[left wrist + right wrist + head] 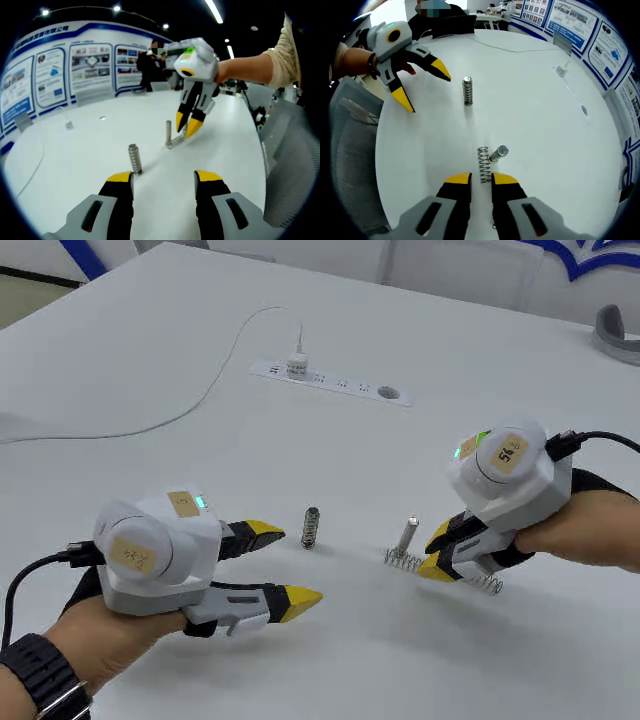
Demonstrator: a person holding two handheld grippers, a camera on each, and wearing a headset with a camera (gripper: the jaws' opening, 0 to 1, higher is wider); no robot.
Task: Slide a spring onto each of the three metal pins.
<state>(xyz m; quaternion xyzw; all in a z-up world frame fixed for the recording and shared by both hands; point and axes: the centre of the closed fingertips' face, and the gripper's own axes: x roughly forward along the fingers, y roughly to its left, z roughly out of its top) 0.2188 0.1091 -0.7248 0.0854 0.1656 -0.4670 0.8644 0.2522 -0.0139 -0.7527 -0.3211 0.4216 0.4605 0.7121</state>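
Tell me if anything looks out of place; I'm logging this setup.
A loose spring lies flat on the table beside the bare pin, at the fingers of the right gripper, not slid on. The fitted spring stands upright on the second pin. Nothing else looks odd.

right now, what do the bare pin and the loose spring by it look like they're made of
The bare pin looks like polished metal, probably steel: silver-grey with a bright sheen along its side. The loose spring looks like thin coiled metal wire, silvery, its turns glinting. Exact alloy can't be told.
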